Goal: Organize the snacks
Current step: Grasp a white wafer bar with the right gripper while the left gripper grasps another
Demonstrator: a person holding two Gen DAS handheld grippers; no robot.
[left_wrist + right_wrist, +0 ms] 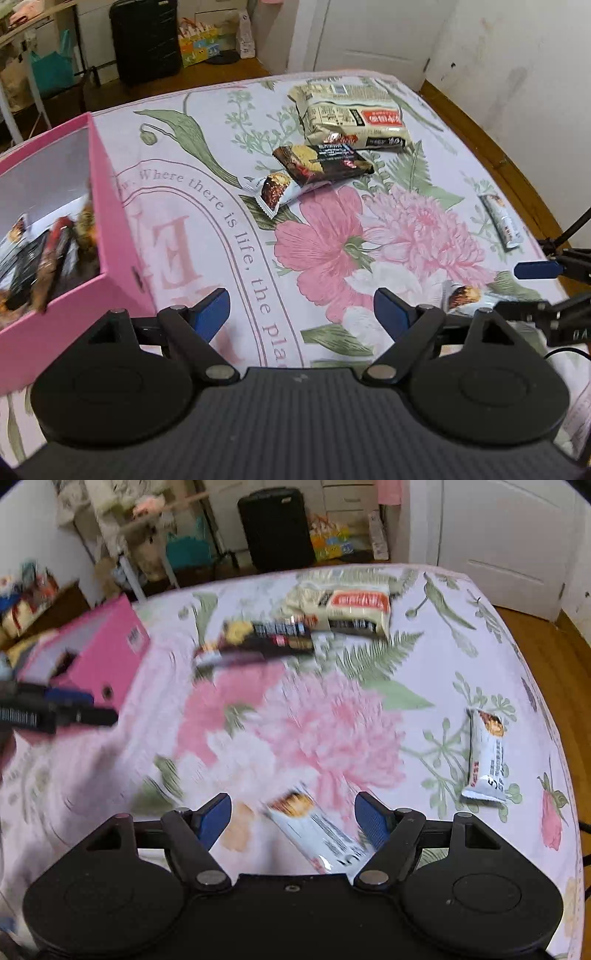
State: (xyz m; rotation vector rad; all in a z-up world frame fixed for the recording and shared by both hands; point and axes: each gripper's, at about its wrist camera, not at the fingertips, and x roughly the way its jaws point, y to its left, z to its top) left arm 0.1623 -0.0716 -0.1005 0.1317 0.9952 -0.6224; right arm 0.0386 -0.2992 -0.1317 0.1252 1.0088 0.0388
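**Between spread tools: snacks on flowered cloth**

Nearest the right tool (291,814), fingers spread wide, a white snack bar (319,836) lying slantwise between them on the table (332,720), touching neither pad as far as visible. Left tool (302,314) likewise released, nothing between its fingers, hovering beside the pink box (110,229) with several wrapped snacks inside. Farther right, a second white bar (485,755) alone near the edge. Mid-table, a small white packet (271,190) touching a dark biscuit packet (323,164). Beyond, a large cream bag (351,110), partly under the dark packet's end. Behind the table, a black suitcase (146,38).
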